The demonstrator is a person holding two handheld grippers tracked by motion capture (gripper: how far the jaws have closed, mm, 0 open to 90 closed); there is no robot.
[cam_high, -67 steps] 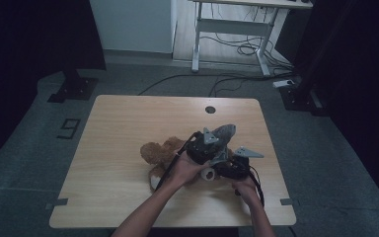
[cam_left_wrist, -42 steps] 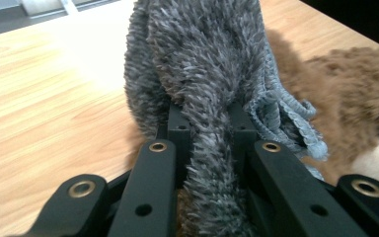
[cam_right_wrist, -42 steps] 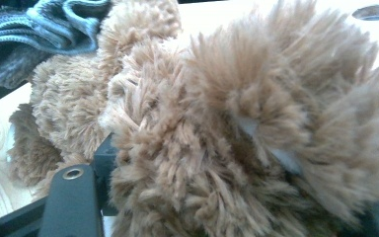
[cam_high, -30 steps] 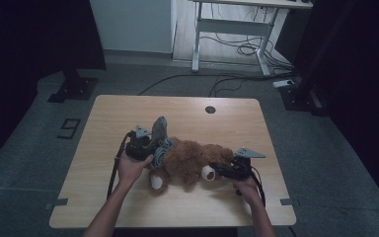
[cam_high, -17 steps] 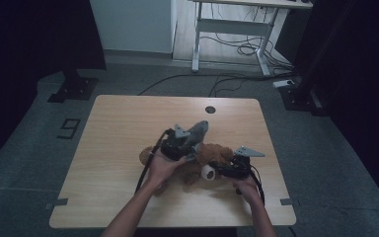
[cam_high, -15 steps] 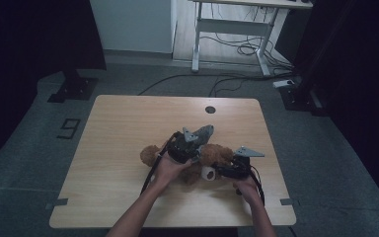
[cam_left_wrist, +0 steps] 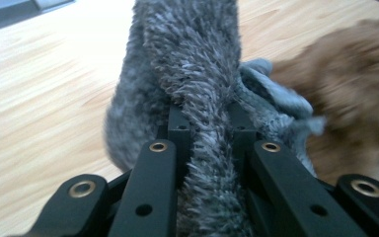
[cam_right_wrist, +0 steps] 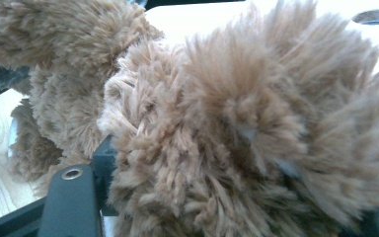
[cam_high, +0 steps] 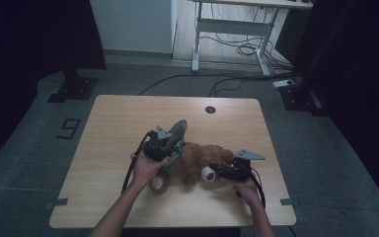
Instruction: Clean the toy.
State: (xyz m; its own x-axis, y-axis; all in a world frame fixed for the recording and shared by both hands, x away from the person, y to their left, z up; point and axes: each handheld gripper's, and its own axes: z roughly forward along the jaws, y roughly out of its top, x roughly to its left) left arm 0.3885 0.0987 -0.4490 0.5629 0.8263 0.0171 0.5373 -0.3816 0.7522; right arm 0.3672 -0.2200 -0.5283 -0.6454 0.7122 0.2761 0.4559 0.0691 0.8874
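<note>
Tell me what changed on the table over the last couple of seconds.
The left claw, shut on the grey cloth, swept left off the brown plush toy, back right over it, and left again to the toy's near-left end. The right claw stayed clamped on the toy.

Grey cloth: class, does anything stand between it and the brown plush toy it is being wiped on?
Nothing visible: the grey cloth, clamped in the left hand-held gripper, already lies against the brown plush toy.
</note>
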